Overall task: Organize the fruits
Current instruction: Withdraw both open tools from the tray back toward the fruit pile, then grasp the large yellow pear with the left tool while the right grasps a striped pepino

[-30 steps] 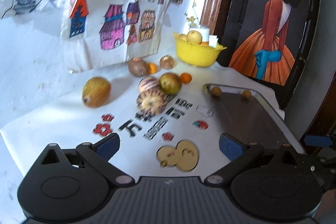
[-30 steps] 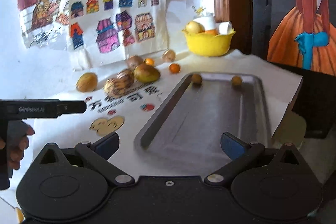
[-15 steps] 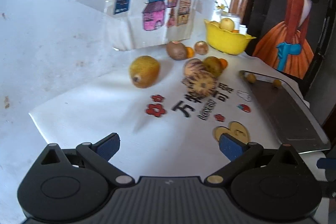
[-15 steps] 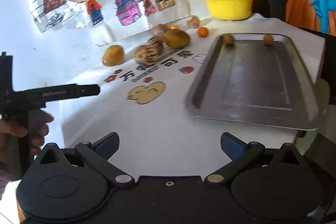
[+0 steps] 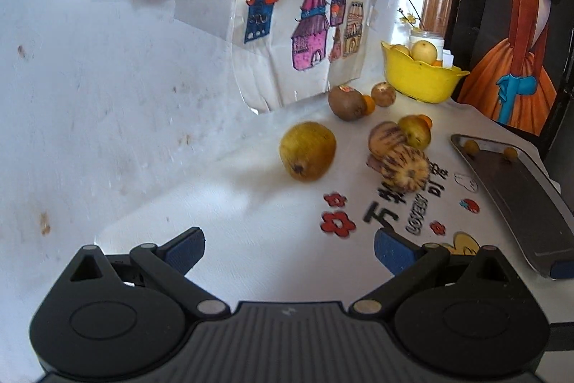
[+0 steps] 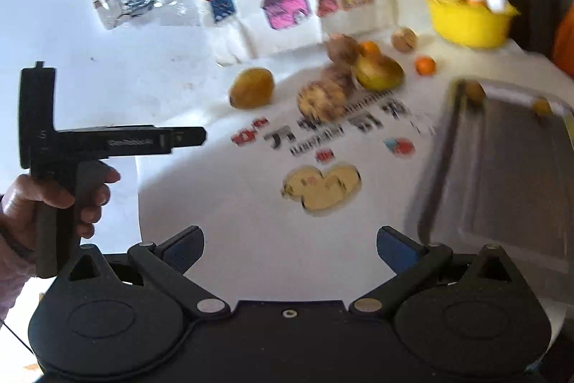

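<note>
white table [image 5: 251,239]; yellow pear [image 5: 307,151] well ahead of open left gripper [image 5: 288,248]

The desk [image 5: 251,239] was covered by a white sheet printed with black characters, red flowers and a yellow duck. A yellow-brown pear [image 5: 307,151] lay alone on it, left of two striped melons [image 5: 405,168] touching each other, with a yellow-green fruit [image 5: 415,131] just behind them. Farther back sat a brown kiwi [image 5: 346,103] against a small orange [image 5: 368,104], then a round brown fruit [image 5: 383,93]. A yellow bowl [image 5: 419,83] of fruit stood at the far corner. A metal tray [image 5: 516,196] lay on the right, holding two small yellow fruits [image 5: 471,147] at its far end.
</note>
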### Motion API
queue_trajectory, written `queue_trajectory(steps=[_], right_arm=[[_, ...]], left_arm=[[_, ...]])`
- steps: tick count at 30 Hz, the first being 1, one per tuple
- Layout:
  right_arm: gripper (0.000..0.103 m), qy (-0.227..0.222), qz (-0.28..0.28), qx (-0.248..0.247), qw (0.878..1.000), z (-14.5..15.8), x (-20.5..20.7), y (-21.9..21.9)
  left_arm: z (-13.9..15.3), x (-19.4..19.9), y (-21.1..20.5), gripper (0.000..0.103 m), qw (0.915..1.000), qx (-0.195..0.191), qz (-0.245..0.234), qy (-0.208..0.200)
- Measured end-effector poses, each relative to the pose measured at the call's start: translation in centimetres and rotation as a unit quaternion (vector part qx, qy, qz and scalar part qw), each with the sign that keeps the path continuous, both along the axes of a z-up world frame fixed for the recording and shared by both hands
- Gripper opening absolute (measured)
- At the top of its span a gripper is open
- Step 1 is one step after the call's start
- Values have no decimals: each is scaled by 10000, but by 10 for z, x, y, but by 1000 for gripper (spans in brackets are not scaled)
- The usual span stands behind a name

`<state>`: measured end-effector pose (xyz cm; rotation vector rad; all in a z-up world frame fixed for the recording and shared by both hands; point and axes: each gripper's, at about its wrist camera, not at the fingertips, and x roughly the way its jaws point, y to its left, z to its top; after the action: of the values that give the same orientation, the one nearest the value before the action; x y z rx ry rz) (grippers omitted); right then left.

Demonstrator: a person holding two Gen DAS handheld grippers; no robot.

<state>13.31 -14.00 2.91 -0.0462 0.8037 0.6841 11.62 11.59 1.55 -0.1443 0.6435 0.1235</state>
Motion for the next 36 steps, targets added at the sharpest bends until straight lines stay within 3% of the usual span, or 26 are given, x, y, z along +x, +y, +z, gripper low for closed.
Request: queue_trajectory(steps=[6,10,26,36], right_arm=[[102,-835,369,-428,9949,19,29,21],[102,-1132,547,-667,9898,17,53,32],[102,-1487,761,-1226,9783,-25,123,79],[95,-1141,545,-1012,9868,-42,146,81]], left_arm=[[4,27,8,103,9999,127,86,-41],[5,44,11,103,9999,135,48,-74],[-17,115,17,103,9991,-371,144,115],[-23,122,21,102,9983,-582,79,26]])
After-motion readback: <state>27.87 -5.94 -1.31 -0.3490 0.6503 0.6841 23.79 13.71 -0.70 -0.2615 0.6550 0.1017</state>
